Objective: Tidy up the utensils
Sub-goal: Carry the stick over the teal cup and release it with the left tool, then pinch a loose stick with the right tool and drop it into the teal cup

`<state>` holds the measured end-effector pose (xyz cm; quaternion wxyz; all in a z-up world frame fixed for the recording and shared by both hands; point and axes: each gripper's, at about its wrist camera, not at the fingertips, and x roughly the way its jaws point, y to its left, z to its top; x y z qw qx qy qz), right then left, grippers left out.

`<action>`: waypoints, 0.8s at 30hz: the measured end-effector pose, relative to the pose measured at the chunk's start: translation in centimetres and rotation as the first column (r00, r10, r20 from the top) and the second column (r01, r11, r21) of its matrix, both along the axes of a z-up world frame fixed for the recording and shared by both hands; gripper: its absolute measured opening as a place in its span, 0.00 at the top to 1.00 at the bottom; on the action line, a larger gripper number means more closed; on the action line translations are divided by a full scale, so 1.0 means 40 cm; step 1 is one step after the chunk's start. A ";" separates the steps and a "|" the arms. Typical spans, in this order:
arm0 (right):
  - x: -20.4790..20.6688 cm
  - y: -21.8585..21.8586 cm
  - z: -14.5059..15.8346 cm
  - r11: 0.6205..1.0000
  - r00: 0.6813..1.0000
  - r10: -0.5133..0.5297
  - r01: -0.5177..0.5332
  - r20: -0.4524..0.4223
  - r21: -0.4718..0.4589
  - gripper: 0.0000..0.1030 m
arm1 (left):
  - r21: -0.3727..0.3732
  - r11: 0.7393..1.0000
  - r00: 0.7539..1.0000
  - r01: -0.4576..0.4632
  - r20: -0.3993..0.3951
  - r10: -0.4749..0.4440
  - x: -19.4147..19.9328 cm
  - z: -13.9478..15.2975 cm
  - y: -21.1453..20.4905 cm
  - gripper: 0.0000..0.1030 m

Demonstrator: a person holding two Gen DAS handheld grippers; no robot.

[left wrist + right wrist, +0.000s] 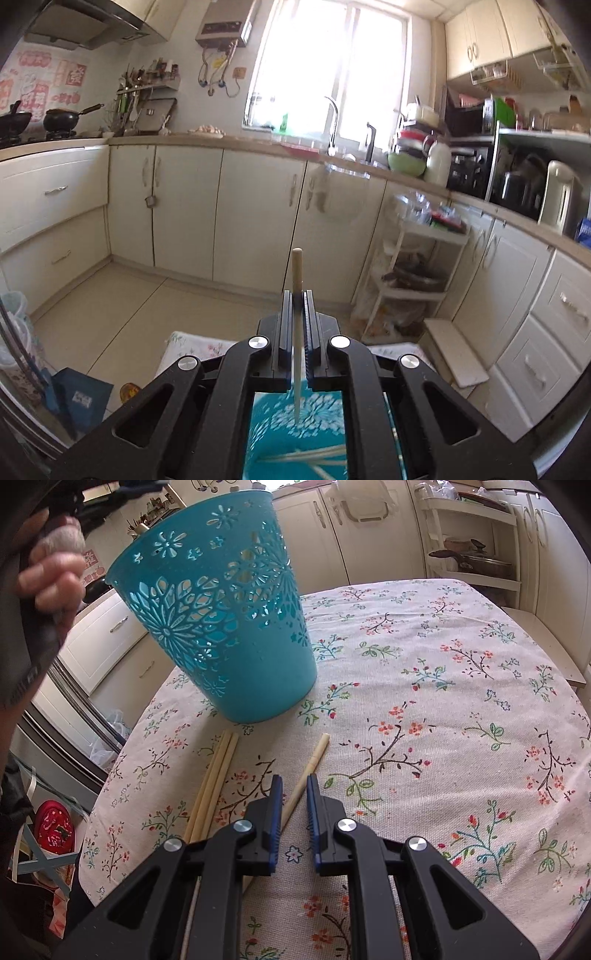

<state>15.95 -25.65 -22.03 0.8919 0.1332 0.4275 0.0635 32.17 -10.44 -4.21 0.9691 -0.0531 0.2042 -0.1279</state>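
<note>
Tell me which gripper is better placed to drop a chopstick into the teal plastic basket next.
Left. The left gripper already clamps a wooden chopstick above the teal perforated plastic basket; the right gripper holds nothing.

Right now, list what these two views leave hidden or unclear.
- Left wrist view: how many chopsticks lie in the teal basket; the left gripper frame covers it.
- Left wrist view: the held chopstick, its lower tip blurred.
- Right wrist view: the loose chopstick, its near end behind the right gripper.
- Right wrist view: the basket's inside.
</note>
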 end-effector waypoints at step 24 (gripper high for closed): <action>0.003 -0.006 0.018 0.985 0.992 0.042 -0.060 -0.115 -0.164 0.84 | 0.061 0.992 0.943 -0.107 -0.310 0.121 -0.218 -0.293 0.306 0.37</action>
